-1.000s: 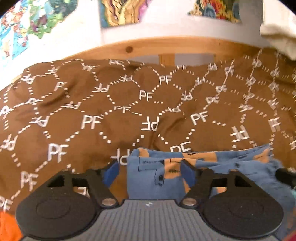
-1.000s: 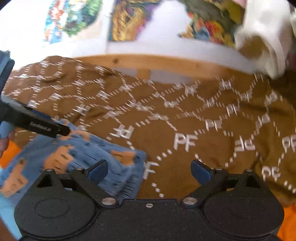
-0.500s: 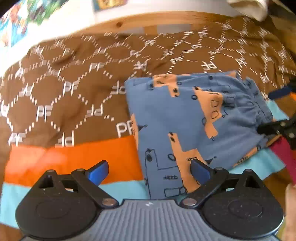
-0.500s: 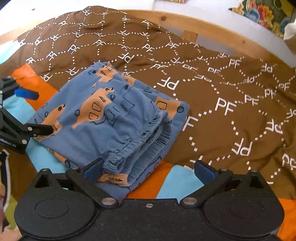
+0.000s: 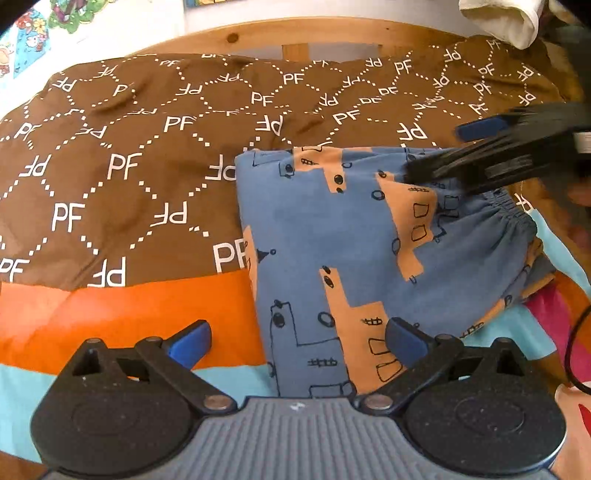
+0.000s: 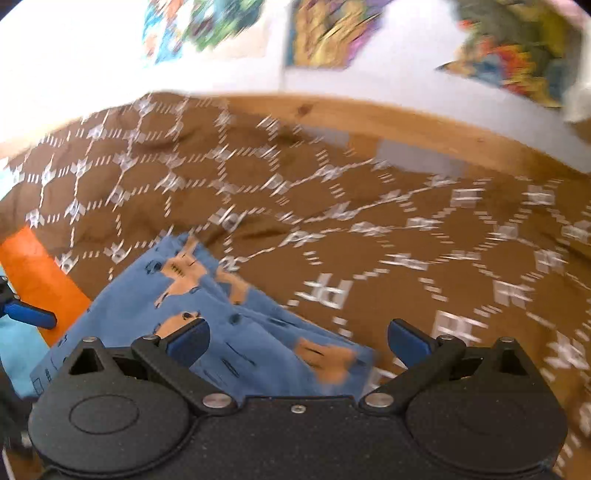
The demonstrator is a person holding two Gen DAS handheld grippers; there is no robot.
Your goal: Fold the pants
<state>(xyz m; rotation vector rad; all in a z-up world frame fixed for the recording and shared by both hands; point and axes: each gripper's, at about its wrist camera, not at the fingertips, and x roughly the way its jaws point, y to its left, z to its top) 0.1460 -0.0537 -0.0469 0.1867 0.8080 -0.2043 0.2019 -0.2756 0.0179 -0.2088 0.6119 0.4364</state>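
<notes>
- Brown blanket (image 5: 122, 166) left of the pants (image 5: 332, 240) lies open.
- Right gripper (image 5: 436, 155) crosses the pants' far right corner.
- Wooden rail (image 5: 295, 35) bounds the far side.

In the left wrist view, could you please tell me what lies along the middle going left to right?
Brown bedspread with white PF lettering → folded blue pants with orange animal print → blurred black right gripper over the pants' far right corner.

Left hand-held gripper (image 5: 297, 338): I see its jaws spread wide, blue fingertips (image 5: 188, 341) apart, nothing between them.
Right hand-held gripper (image 6: 297, 338): jaws wide too, gripping nothing; its view is blurred.
Relative pose: from my left camera, the right one reaches in from the right edge, tilted.
</notes>
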